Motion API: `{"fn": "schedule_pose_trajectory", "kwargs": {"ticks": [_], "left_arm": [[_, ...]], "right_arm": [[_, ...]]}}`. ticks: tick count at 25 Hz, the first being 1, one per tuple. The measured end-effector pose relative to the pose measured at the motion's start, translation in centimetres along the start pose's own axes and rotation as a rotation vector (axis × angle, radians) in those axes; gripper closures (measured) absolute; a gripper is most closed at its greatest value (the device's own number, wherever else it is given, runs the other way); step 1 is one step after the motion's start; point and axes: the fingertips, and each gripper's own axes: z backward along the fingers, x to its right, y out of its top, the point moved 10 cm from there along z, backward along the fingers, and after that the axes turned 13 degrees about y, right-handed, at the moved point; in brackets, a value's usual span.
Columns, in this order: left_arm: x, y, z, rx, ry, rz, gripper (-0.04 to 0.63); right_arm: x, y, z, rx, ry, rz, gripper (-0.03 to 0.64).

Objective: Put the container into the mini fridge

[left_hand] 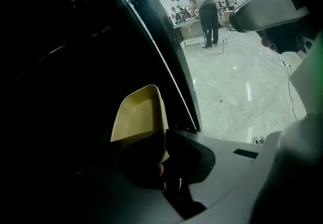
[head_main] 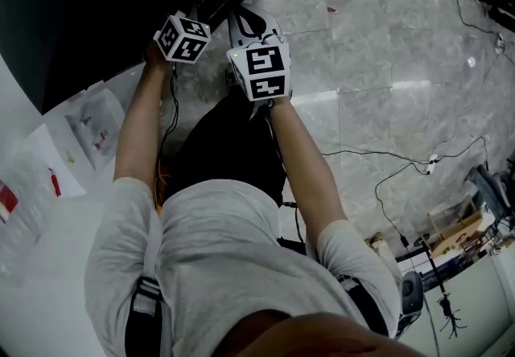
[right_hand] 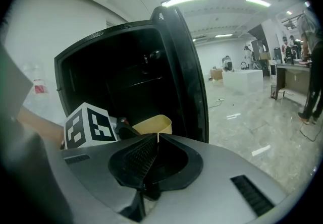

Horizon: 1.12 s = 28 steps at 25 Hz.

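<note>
While its fingers grasp the wall of the yellow container (left_hand: 139,114), the left gripper (left_hand: 165,143) holds it low in the dark opening of the mini fridge (right_hand: 126,76) | head view: container at 12 o'clock of left gripper, right gripper (right_hand: 157,137) at 4 o'clock | right fingers clenched together, empty | door (right_hand: 187,66) open at container's 3 o'clock
</note>
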Motion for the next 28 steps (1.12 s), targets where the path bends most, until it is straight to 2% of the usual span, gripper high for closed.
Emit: {"fn": "schedule_pose_trajectory", "kwargs": {"ticks": [6,12,17,23,26,28], "left_arm": [[-0.5,-1.3,-1.1,-0.029,-0.014,-0.005,0.566],[-0.6,-1.9,-2.6,-0.027,-0.024,-0.053,0.566],[-0.9,-1.7,-4.0,-0.018,-0.051,-0.061,0.566],[-1.2,-2.2,-5.3,-0.054,-0.081,-0.124,0.566],[-1.3,-1.8,-5.7,-0.042,-0.128,-0.095,0.566],[-1.4,-1.8,-5.9,-0.032,-0.126,-0.089,0.566]], "right_arm": [[-0.4,0.1,-1.7,-0.004,0.026,-0.005,0.577],[-0.1,0.8,-2.6,0.015,-0.002,-0.024,0.577],[0.1,0.6,-2.7,-0.011,-0.007,-0.046,0.577],[0.3,1.8,-2.4,-0.014,-0.026,-0.054,0.577],[0.2,2.0,-2.6,-0.021,-0.024,-0.046,0.577],[0.2,1.9,-2.8,-0.022,-0.022,-0.052,0.577]]}}
